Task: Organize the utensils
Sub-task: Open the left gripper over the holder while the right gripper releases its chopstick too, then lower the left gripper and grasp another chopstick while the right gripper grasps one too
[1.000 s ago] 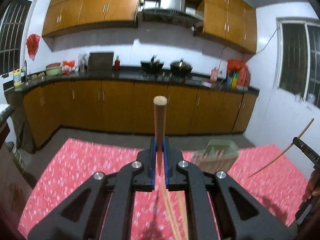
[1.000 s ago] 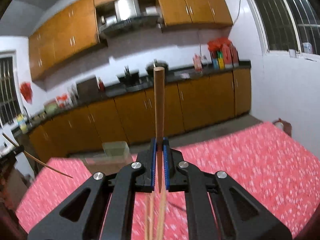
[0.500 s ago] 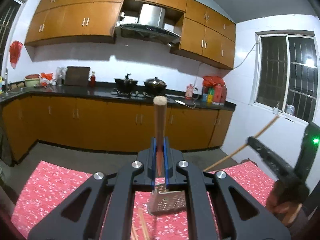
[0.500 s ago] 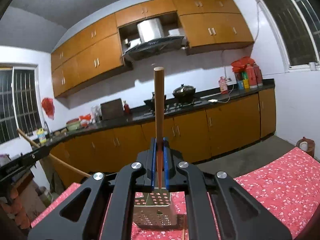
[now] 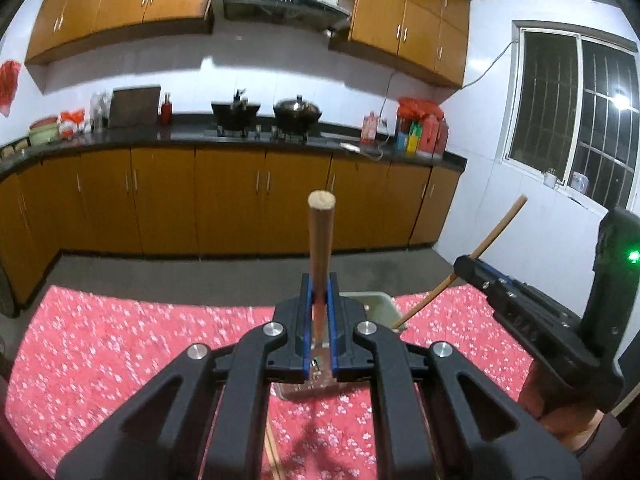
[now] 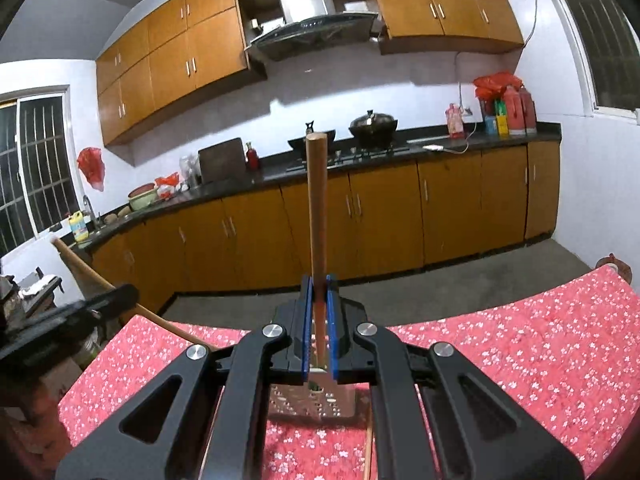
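Over the red flowered bench (image 5: 120,344), the left wrist view is showing the left claw (image 5: 319,320) clamped on a wooden handle (image 5: 320,240), which is sticking up and forward past the blue pads, while the metal head of this spatula (image 5: 316,384) is hanging below the jaws, only partly visible. A pale green container (image 5: 378,306) is sitting on the cloth just beyond the claw, mostly hidden, and it looks like the likely home for the utensils. At the right edge, the right claw (image 5: 466,270) is gripping a second wooden handle (image 5: 496,236) that is slanting down toward that container. A pair of chopsticks (image 5: 272,456) is lying on the cloth below. Moving to the right wrist view, the right claw (image 6: 319,316) is squeezing its own wooden handle (image 6: 317,208), and a perforated metal spatula head (image 6: 316,406) is dangling beneath, close above the bench (image 6: 520,360). The left claw (image 6: 116,294) is appearing at the left edge, blurred, with its handle (image 6: 84,266) angling through it. Both utensils are looking stiff and fairly light, but head-heavy: held partway along a smooth round handle, each is likely to swivel between the pads. Gripping nearer the metal head would probably be giving steadier control while lowering them in.
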